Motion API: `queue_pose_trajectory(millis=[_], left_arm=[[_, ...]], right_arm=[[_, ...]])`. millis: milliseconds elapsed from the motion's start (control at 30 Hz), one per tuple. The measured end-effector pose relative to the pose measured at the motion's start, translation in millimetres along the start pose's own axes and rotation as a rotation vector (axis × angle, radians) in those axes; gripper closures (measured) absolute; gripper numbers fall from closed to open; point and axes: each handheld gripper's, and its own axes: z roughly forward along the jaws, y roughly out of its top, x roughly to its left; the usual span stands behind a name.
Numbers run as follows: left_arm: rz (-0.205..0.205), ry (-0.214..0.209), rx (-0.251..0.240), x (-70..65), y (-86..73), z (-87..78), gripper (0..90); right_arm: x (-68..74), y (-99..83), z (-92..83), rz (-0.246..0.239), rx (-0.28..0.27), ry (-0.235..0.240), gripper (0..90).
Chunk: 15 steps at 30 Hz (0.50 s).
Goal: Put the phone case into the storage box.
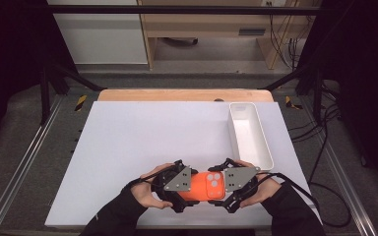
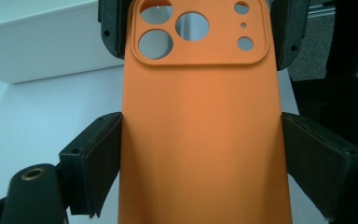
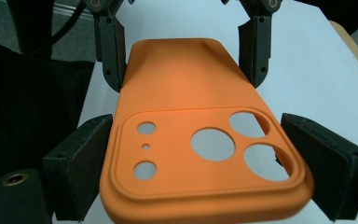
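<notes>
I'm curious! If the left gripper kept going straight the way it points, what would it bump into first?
Probably the right gripper, facing it at the far end of the orange phone case that the left gripper holds between its jaws.

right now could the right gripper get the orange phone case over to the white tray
Probably yes: the right gripper grips the orange phone case, and the white tray has bare table before it. The left gripper holding the other end would have to let go first.

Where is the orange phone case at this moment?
In the high view, the orange phone case is near the front edge of the white table, between the left gripper and the right gripper, below the white tray.
</notes>
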Motion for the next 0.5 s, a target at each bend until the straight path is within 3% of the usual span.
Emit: queue_pose_trajectory(millis=[500], left_arm=[[-0.001, -0.023, -0.002, 1.4, -1.9, 0.8, 15.6]], right_arm=[[-1.2, -0.7, 1.0, 0.012, -0.008, 0.034, 15.0]])
